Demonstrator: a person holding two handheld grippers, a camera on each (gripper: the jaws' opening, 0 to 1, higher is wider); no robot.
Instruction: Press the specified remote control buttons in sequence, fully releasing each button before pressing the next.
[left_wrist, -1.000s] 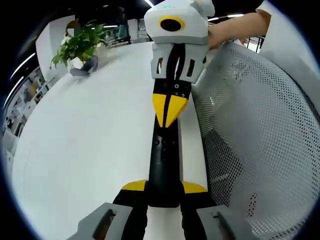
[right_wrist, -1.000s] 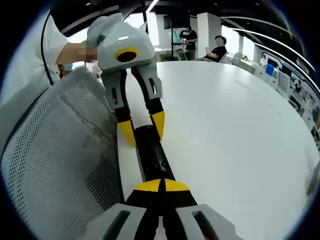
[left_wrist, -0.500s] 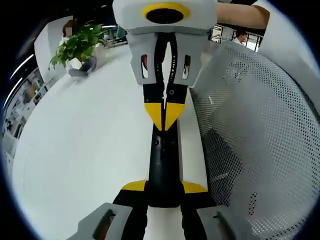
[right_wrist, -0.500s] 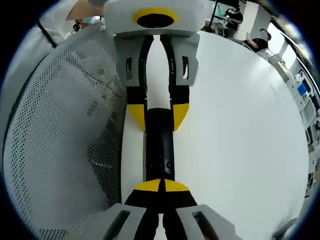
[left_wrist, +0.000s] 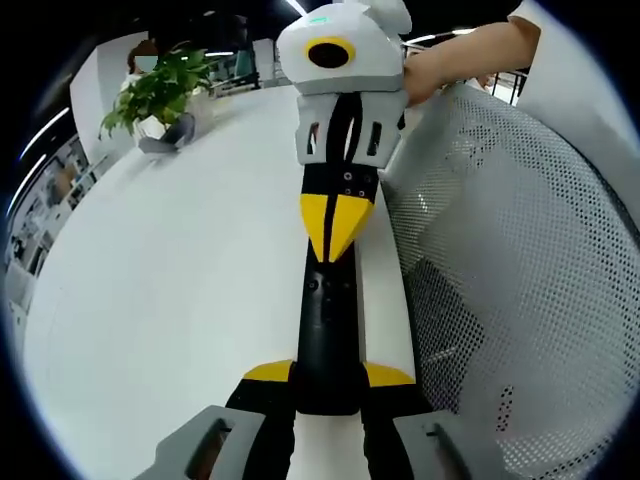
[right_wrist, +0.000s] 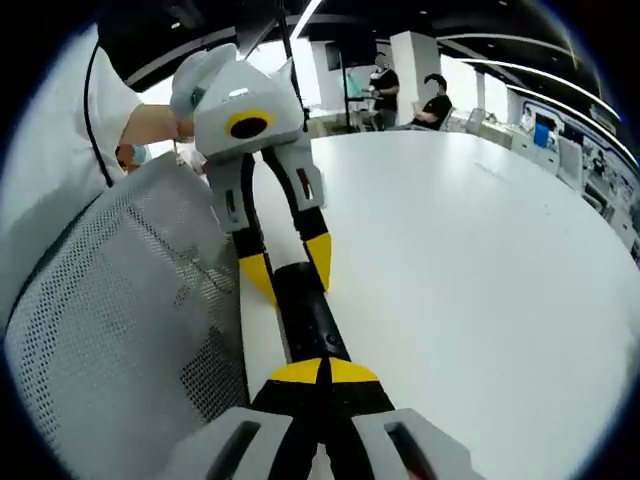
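Both views look low along the counter (left_wrist: 180, 260) from opposite ends of the black remote control (left_wrist: 327, 330), close up; they share it and the mesh chair back (right_wrist: 120, 330).

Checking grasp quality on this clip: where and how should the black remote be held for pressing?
Grip the remote across its narrow width at the buttonless near end, coming in along its length, as the left claw does. The long slim body fits between the jaws there, leaving the buttons farther along free for the shut right claw.
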